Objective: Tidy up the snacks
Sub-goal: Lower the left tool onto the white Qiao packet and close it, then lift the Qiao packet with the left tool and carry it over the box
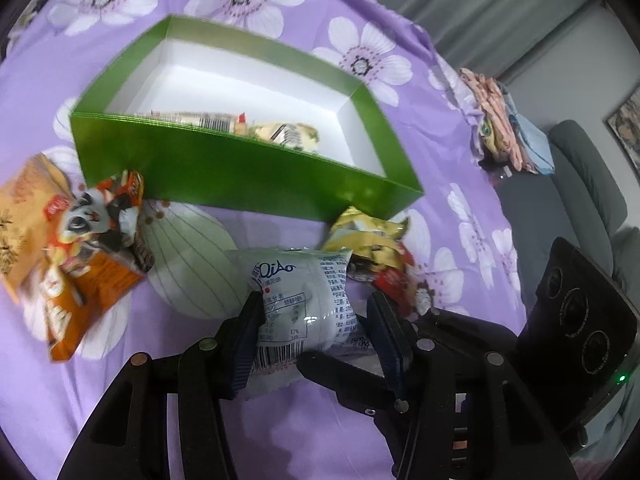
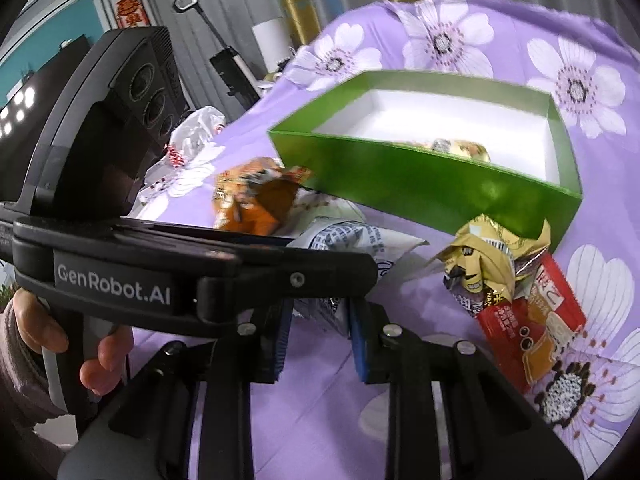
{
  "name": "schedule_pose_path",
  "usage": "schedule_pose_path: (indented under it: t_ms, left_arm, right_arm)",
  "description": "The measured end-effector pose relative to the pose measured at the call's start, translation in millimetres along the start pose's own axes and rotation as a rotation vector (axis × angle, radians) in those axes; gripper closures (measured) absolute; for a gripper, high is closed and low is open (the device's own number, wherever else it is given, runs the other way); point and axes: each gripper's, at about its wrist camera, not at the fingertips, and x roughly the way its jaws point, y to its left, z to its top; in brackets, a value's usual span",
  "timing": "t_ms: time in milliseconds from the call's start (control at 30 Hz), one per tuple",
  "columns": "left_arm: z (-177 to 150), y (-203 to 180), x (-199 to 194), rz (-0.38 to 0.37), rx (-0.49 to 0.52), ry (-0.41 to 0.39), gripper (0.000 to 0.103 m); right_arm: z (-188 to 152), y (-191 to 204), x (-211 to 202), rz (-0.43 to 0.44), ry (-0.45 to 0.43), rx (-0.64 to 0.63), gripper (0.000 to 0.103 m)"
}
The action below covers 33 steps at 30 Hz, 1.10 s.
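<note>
My left tongs are clamped on the pale white-blue plastic snack pouch w/ printed label and barcode, near the front edge of the surface, just short of the green cardboard box w/ white inside. My right tongs gape w/ nothing between them, low beside the crumpled gold-and-red foil packets.

Progress, I'd say approx. a third: a couple of wrapped snacks already lie in the box along its near wall. Left outside: the pouch I've got, the gold-red packets by the box's right corner, the orange crinkly bags plus a panda-print packet at its left corner.

Surface is draped in a purple cloth w/ big white flowers. Room: grey sofa w/ folded clothes off the right edge, grey curtains behind; gold curtains and a red wall hanging show in right view.
</note>
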Motion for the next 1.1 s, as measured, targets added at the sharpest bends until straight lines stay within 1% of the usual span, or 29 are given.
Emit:
schedule_pose_path:
  t_ms: [233, 500, 800, 1100]
  left_arm:
    - [-10.3, -20.0, -33.6, 0.017, 0.025, -0.066, 0.050]
    - [-15.5, -40.4, -58.9, 0.025, 0.048, -0.116, 0.050]
    - [-22.8, -59.6, -71.3, 0.013, 0.088, -0.142, 0.050]
    - [-22.4, -70.5, -77.0, 0.006, 0.115, -0.146, 0.050]
  right_arm:
    - [3.9, 22.1, -29.0, 0.018, -0.040, -0.046, 0.076]
    - [4.6, 38.1, -54.7, 0.013, -0.083, -0.089, 0.076]
    - [0.4, 45.6, -81.5, -0.018, -0.125, -0.103, 0.076]
    - [1.2, 48.1, -91.1, -0.036, -0.144, -0.104, 0.076]
